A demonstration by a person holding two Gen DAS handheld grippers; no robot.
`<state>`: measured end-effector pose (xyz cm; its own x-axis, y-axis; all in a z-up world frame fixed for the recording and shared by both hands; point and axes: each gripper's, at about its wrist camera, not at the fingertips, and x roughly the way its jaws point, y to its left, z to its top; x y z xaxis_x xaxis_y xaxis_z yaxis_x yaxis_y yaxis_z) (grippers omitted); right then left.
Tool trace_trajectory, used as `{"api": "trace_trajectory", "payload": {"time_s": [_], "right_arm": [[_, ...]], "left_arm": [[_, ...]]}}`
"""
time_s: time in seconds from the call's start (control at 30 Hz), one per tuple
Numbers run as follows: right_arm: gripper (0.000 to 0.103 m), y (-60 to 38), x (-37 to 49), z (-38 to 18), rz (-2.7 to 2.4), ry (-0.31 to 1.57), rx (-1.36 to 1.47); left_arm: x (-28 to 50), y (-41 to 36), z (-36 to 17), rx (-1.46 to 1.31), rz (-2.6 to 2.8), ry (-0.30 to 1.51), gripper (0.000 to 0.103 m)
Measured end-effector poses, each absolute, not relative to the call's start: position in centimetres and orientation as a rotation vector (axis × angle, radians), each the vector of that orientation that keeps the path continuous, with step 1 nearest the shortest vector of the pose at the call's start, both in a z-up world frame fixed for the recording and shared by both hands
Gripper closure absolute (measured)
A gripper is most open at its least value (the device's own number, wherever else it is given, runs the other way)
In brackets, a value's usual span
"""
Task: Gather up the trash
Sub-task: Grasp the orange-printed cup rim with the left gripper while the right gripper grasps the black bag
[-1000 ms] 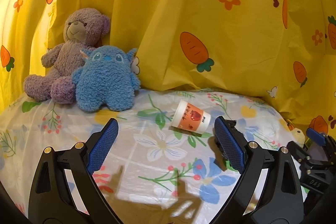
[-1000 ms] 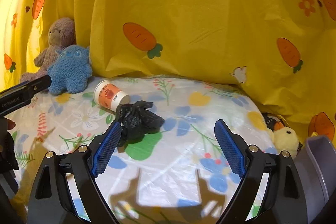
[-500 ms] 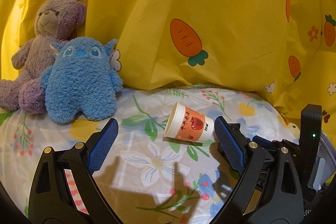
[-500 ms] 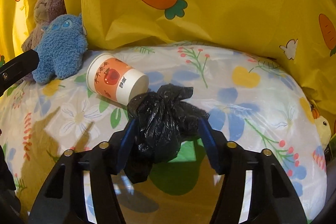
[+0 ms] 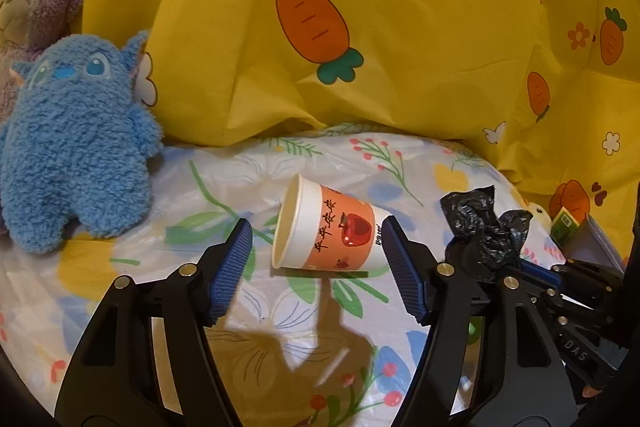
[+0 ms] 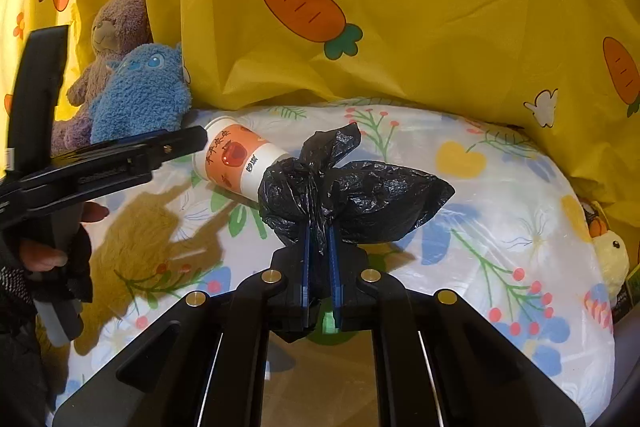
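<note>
An orange and white paper cup (image 5: pixel 332 231) lies on its side on the floral sheet (image 5: pixel 224 183), mouth to the left. My left gripper (image 5: pixel 316 251) is open, its blue pads on either side of the cup's near edge. My right gripper (image 6: pixel 319 247) is shut on a crumpled black plastic bag (image 6: pixel 352 195), held just above the sheet, right of the cup (image 6: pixel 236 157). The bag (image 5: pixel 486 231) and right gripper also show at the right of the left wrist view.
A blue plush toy (image 5: pixel 76 143) and a purple bear (image 6: pixel 114 39) sit at the back left against yellow carrot-print fabric (image 5: pixel 380 27). A small yellow chick toy (image 6: pixel 610 255) lies at the sheet's right edge. A grey bin rim (image 5: pixel 592 247) shows at the far right.
My right gripper closed on the black bag and lifted it slightly. My left gripper moved forward until its pads flank the cup.
</note>
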<state>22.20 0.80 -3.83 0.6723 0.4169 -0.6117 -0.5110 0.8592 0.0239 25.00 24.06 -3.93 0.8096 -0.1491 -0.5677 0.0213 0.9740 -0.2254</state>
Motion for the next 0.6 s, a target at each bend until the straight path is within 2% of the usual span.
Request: {"api": "trace_trajectory", "payload": {"time_s": [0.07,0.23,0.3,0.37,0.6], "right_arm": [[0.093,0.1,21.8,-3.5,0.53,0.639,-0.152],[0.093,-1.2,21.2,-3.0,0.542,0.623,-0.138],[0.093,-1.5,21.0,-3.0,0.546,0.62,-0.136],[0.093,-1.5,20.7,-2.9,0.552,0.622,-0.135],[0.093,-2.4,19.7,-2.9,0.569,0.618,-0.124]], "left_arm": [[25.7,24.0,-4.3,-0.212,-0.117,0.637,0.045],[26.7,23.7,-5.1,-0.218,-0.163,0.668,0.064],[26.7,23.5,-5.3,-0.214,-0.174,0.674,0.079],[26.6,23.4,-5.4,-0.227,-0.182,0.681,0.086],[27.0,22.0,-5.9,-0.2,-0.179,0.697,0.087]]}}
